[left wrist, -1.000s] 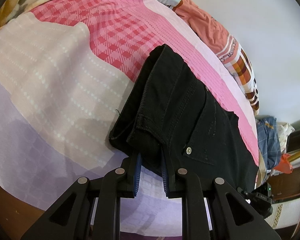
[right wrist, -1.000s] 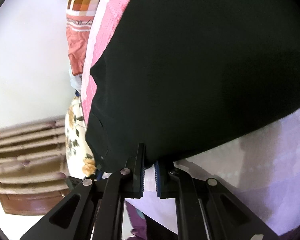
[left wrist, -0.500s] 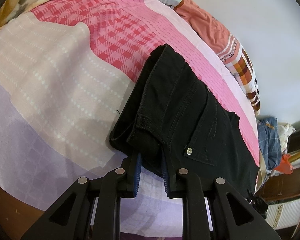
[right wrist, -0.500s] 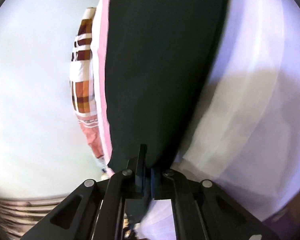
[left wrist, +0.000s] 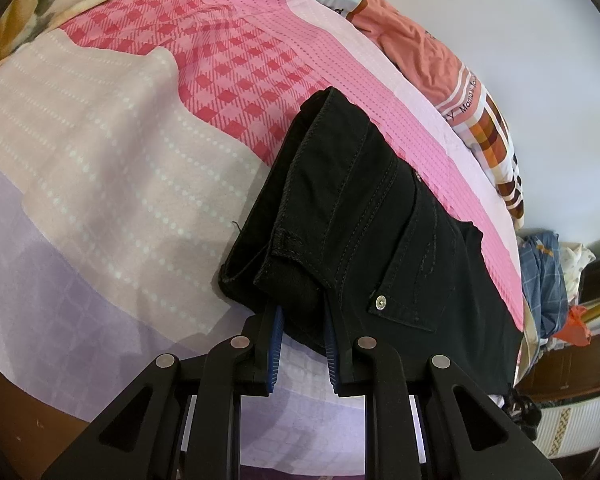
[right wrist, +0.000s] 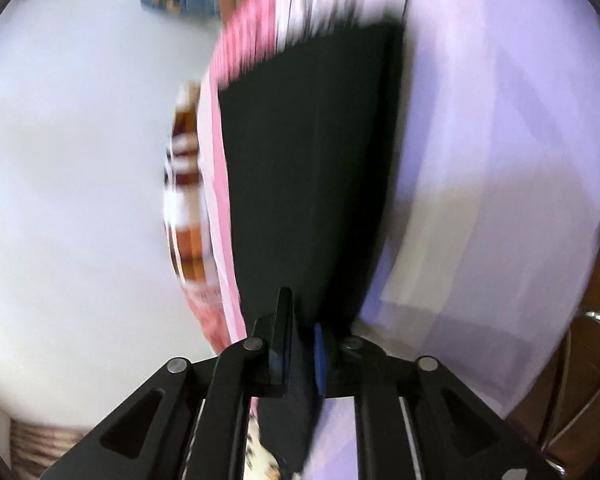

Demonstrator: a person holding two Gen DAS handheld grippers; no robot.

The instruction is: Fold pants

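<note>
Swung round since the earlier frame, the right gripper [right wrist: 300,344] now looks along the length of the black pants [left wrist: 364,224], where a second ago it faced a broad dark expanse of them; the right wrist view is smeared with motion. Its jaws are opening, yet a fold of the black cloth sits between the blue pads [right wrist: 320,348] and appears pinched. By contrast, the left gripper [left wrist: 302,336] has kept its place, clamped on the waistband end of the pants near the bed's near edge. From there the pants run across the bedsheet [left wrist: 111,152] of pink check, pale pink and lilac, towards the far side, where an orange garment [left wrist: 416,56] lies along the edge by the wall.
</note>
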